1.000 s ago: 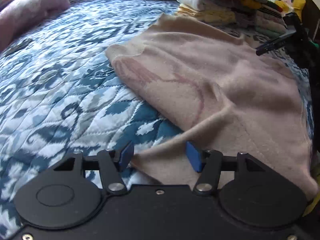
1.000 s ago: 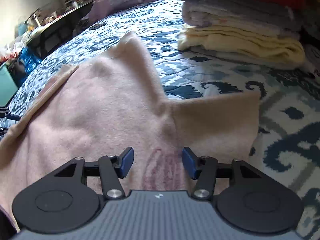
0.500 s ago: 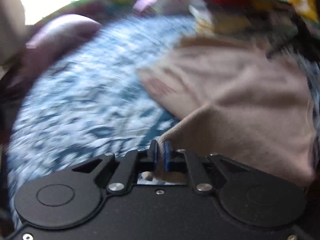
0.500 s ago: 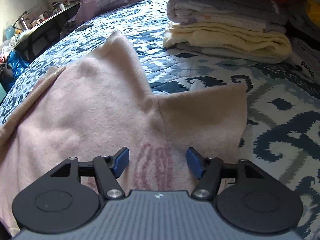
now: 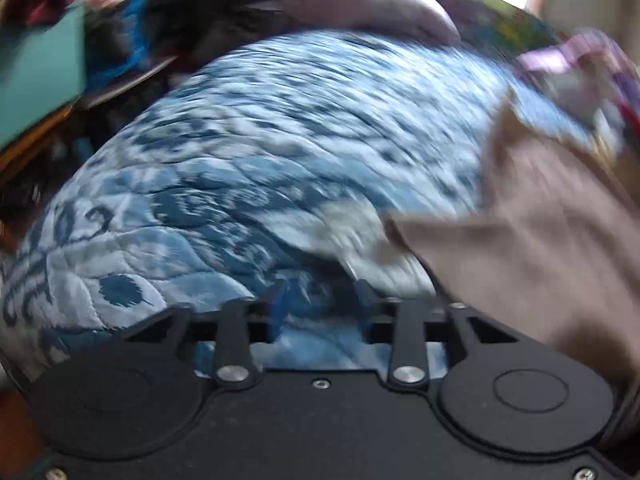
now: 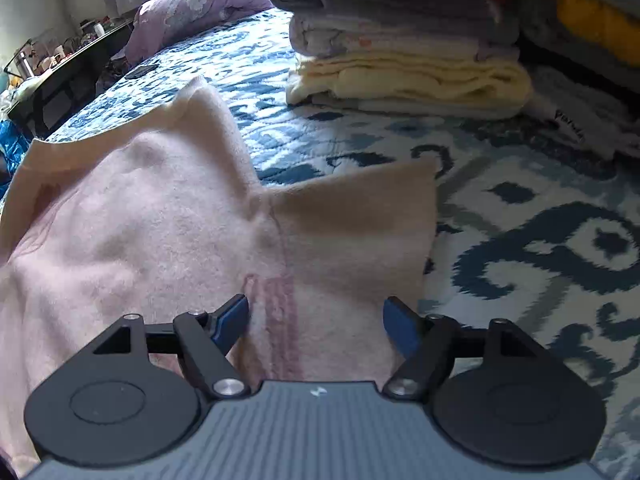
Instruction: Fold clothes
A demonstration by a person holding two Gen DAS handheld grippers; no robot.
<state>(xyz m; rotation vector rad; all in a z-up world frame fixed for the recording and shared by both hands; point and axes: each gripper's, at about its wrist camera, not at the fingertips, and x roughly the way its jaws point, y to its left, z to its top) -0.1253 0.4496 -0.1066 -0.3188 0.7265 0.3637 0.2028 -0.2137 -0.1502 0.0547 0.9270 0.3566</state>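
Note:
A pale pink fleece top [image 6: 160, 216] lies spread on the blue patterned bedspread [image 6: 540, 248], one short sleeve [image 6: 360, 216] sticking out to the right. My right gripper [image 6: 316, 320] hangs open just above the seam where that sleeve joins the body, with nothing between its fingers. The left wrist view is heavily blurred by motion. In it the same top [image 5: 540, 240] sits at the right, and my left gripper [image 5: 320, 304] is open over bare bedspread [image 5: 240, 160] to the left of the cloth, holding nothing.
A stack of folded clothes [image 6: 408, 76] stands at the back right, with more piles beside it. A purple pillow [image 6: 200, 4] lies at the head of the bed. A dark side table [image 6: 60, 76] with small items stands past the bed's left edge.
My left gripper shut on the top's near edge half a second ago, and now it is open and has swung left off the cloth. The right gripper has crept closer to the sleeve seam.

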